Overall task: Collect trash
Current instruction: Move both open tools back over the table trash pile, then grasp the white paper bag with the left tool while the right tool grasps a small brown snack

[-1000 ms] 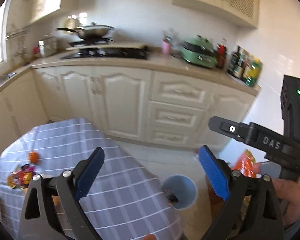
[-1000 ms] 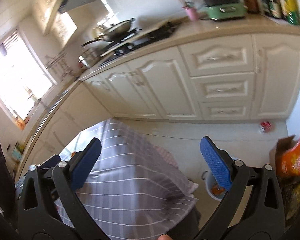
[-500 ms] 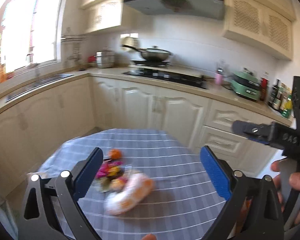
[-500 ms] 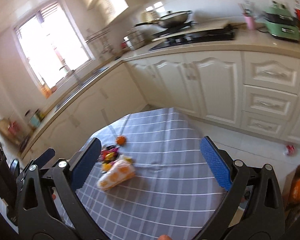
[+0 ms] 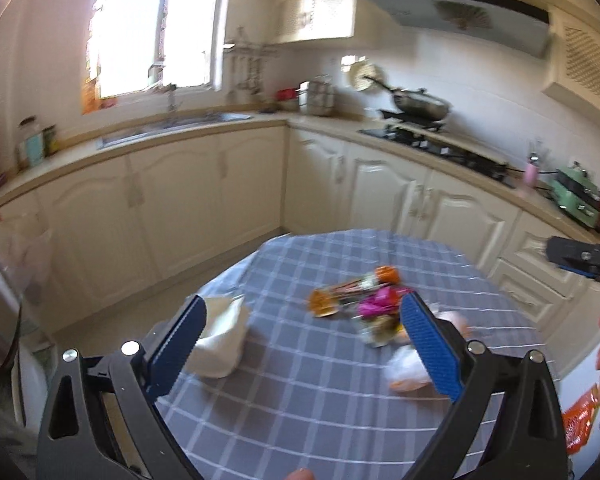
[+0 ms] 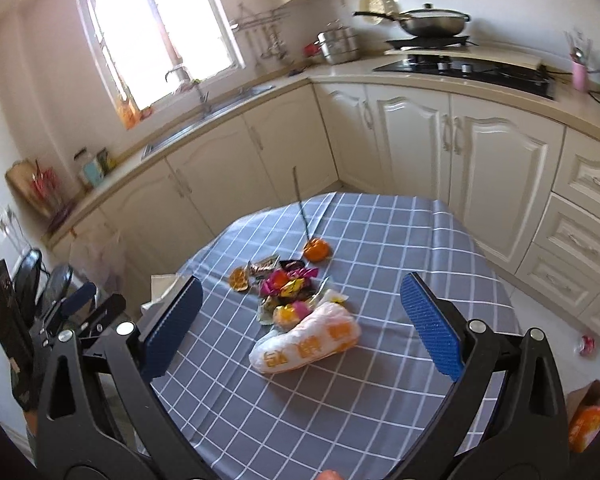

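A heap of candy wrappers (image 6: 288, 285) lies mid-table on the grey checked cloth (image 6: 380, 392). An orange peel piece (image 6: 317, 251) rests at its far side. A white and orange plastic bag (image 6: 306, 342) lies nearest me. In the left wrist view the wrappers (image 5: 374, 304) and bag (image 5: 410, 366) are blurred. My right gripper (image 6: 300, 326) hovers open above the bag, holding nothing. My left gripper (image 5: 304, 346) is open too, over the table's near left, empty.
A white folded tissue pack (image 5: 222, 338) sits at the table's left edge. Cream kitchen cabinets (image 6: 420, 144) wrap around behind, with a sink and stove on the counter. An orange box (image 6: 590, 416) stands on the floor at the right. A thin stick (image 6: 301, 204) rises from the peel.
Both cameras swung left from the floor and blue bin to the table. The trash heap now sits between each gripper's fingers in view. Both grippers stayed open.
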`<act>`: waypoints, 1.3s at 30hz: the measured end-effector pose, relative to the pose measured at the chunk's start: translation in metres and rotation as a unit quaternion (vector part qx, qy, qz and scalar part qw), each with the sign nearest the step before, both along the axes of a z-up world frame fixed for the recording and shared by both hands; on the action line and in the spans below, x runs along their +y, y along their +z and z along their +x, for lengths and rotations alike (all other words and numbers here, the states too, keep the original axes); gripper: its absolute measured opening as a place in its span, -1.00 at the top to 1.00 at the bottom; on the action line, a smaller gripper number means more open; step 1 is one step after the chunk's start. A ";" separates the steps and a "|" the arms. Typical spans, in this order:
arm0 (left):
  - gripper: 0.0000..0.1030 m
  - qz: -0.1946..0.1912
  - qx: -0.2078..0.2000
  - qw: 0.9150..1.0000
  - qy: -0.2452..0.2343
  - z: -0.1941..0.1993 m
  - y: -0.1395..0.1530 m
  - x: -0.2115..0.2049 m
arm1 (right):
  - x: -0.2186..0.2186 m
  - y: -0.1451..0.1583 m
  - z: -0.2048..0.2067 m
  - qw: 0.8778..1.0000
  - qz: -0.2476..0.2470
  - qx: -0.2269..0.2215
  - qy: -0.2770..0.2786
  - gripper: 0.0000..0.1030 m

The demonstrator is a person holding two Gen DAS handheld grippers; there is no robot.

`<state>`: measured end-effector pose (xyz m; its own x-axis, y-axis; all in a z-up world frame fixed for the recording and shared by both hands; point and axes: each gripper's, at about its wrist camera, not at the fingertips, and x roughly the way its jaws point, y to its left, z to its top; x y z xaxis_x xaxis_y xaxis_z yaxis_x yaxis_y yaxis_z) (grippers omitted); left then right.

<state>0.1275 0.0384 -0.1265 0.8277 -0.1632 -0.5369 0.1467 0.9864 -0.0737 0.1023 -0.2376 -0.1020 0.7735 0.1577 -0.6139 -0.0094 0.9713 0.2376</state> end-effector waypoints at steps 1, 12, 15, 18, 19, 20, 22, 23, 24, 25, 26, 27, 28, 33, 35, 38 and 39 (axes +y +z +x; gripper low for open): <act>-0.85 0.003 0.008 1.000 0.011 0.006 -0.007 0.010 | 0.005 -0.004 0.005 1.000 -0.005 0.006 0.004 -0.88; -0.85 0.005 0.078 0.996 0.052 0.069 -0.078 0.049 | 0.019 -0.045 0.037 0.998 -0.029 0.061 0.020 -0.88; -0.85 0.018 0.087 0.994 0.064 0.084 -0.091 0.050 | 0.022 -0.055 0.046 0.997 -0.033 0.072 0.025 -0.88; -0.85 0.030 0.105 0.992 0.069 0.100 -0.106 0.051 | 0.028 -0.066 0.058 0.995 -0.041 0.083 0.034 -0.88; -0.85 0.026 0.112 0.991 0.063 0.104 -0.108 0.051 | 0.032 -0.072 0.064 0.994 -0.045 0.090 0.041 -0.88; -0.84 0.017 0.119 0.992 0.051 0.108 -0.111 0.050 | 0.035 -0.077 0.068 0.993 -0.052 0.096 0.048 -0.88; -0.76 0.010 0.124 0.992 0.031 0.110 -0.114 0.045 | 0.046 -0.087 0.076 0.990 -0.066 0.102 0.064 -0.88; -0.45 0.013 0.128 0.992 0.020 0.111 -0.116 0.040 | 0.050 -0.091 0.078 0.990 -0.069 0.105 0.071 -0.88; -0.31 0.016 0.135 0.991 0.009 0.114 -0.119 0.035 | 0.056 -0.096 0.083 0.988 -0.076 0.109 0.081 -0.88; -0.31 0.014 0.138 0.990 0.003 0.115 -0.121 0.031 | 0.060 -0.099 0.085 0.987 -0.080 0.110 0.085 -0.86; -0.31 0.015 0.135 0.991 -0.002 0.116 -0.119 0.027 | 0.063 -0.101 0.088 0.986 -0.081 0.111 0.090 -0.82; -0.32 0.015 0.135 0.991 -0.009 0.116 -0.120 0.023 | 0.067 -0.102 0.090 0.986 -0.080 0.111 0.098 -0.76; -0.31 0.017 0.134 0.991 -0.013 0.116 -0.120 0.019 | 0.072 -0.103 0.093 0.985 -0.080 0.110 0.107 -0.72; -0.31 0.010 0.135 0.990 -0.028 0.111 -0.121 0.006 | 0.087 -0.120 0.109 0.977 -0.086 0.144 0.130 -0.09; -0.31 0.008 0.136 0.990 -0.031 0.110 -0.120 0.002 | 0.087 -0.128 0.115 0.976 -0.086 0.158 0.125 0.07; -0.31 0.007 0.136 0.990 -0.027 0.106 -0.121 -0.003 | 0.087 -0.135 0.121 0.976 -0.080 0.165 0.119 0.24; -0.31 0.006 0.136 0.990 -0.027 0.106 -0.121 -0.003 | 0.087 -0.137 0.122 0.975 -0.079 0.167 0.120 0.39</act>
<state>0.2331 0.0350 -0.2475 0.6427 -0.1959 -0.7406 0.1751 0.9787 -0.1069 0.2244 -0.1511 -0.2390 0.4784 0.1928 -0.8567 -0.1884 0.9754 0.1143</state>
